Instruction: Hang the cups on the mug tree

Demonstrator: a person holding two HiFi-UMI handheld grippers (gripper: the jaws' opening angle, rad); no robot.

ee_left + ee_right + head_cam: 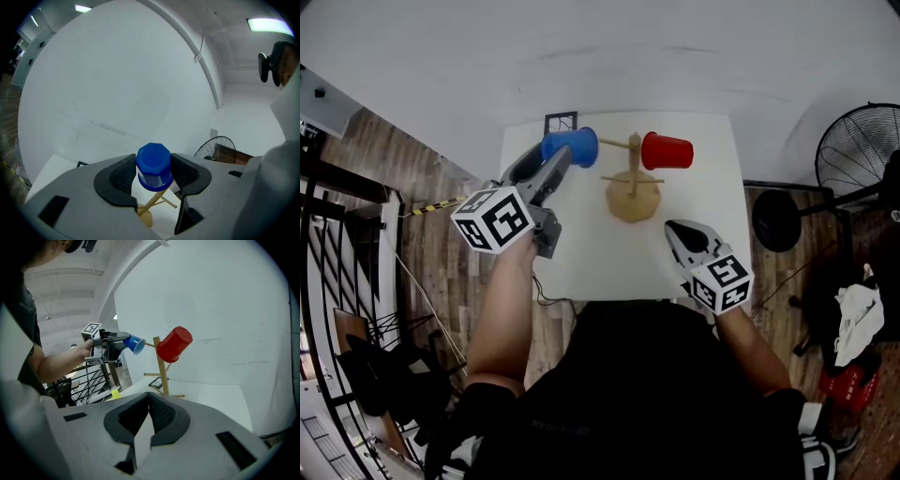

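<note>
Beside wood flooring (pixel 422 253), white table (pixel 717 178) bears mug tree (pixel 633 195).

1. Your scene is bright and evenly lit. The white table (pixel 712 187) ahead of both tongs looks almost washed out, and shadows on it are faint and soft.
2. Up and to the right of your left gripper (pixel 152 176), a ceiling light strip (pixel 265 23) glows hard white; a smaller one shines far up on its left.
3. Both gripper views bend strongly at the edges, with black rounded corners and curving wall lines.
4. The blue cup (pixel 153 166) between your left jaws is sharp, with a small sheen on its base.
5. Beyond your right gripper (pixel 149 399), the mug tree (pixel 161 366) stays clear.
6. In the head view, the floor beside your tongs is much darker.
</note>
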